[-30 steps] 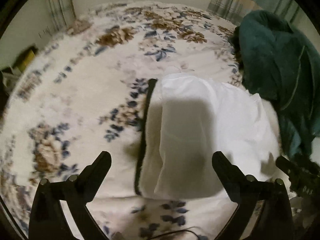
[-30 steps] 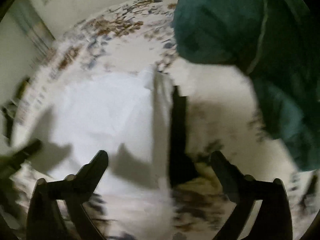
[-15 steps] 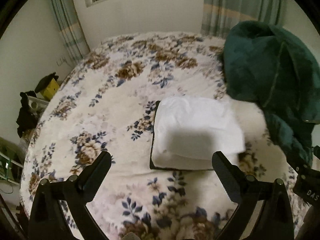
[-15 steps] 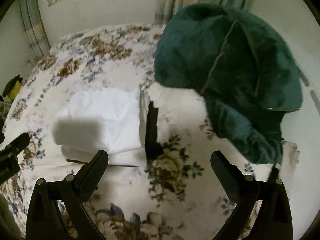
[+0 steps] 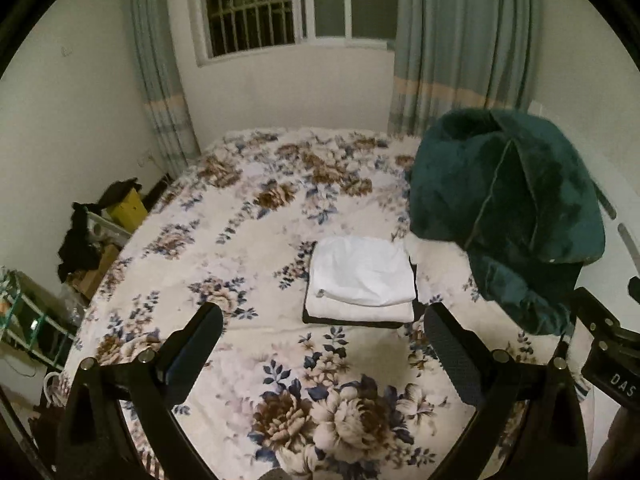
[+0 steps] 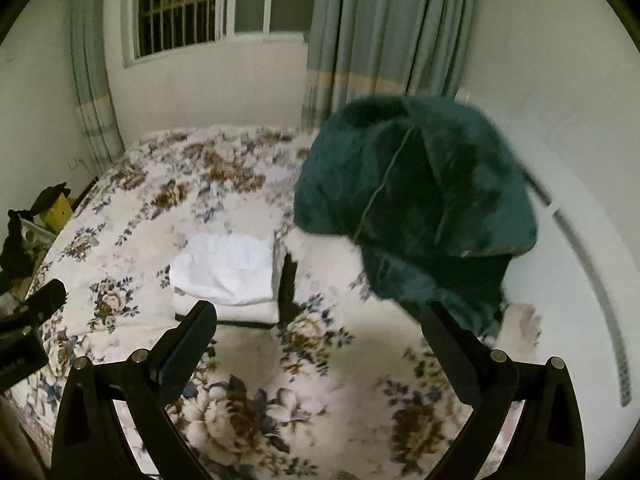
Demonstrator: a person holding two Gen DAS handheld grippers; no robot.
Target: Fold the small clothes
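A folded white garment (image 5: 362,272) (image 6: 228,268) lies on top of a small stack on the flowered bedspread (image 5: 224,248) (image 6: 160,184), with a dark piece showing under its front and right edges. My left gripper (image 5: 322,344) is open and held well back from the stack, nothing between its fingers. My right gripper (image 6: 318,340) is open too, hanging above the bedspread to the right of the stack. The right gripper's body shows at the right edge of the left wrist view, and the left one at the left edge of the right wrist view.
A big dark green blanket (image 5: 508,208) (image 6: 412,200) is heaped on the bed's right side, close to the stack. Clutter and a yellow box (image 5: 126,208) stand on the floor at the left. A window (image 5: 276,4) and curtains (image 5: 460,40) are behind the bed.
Both grippers have pulled up and back from the stack, which looks much smaller now. More of the room shows. The white garment stays folded where it lay.
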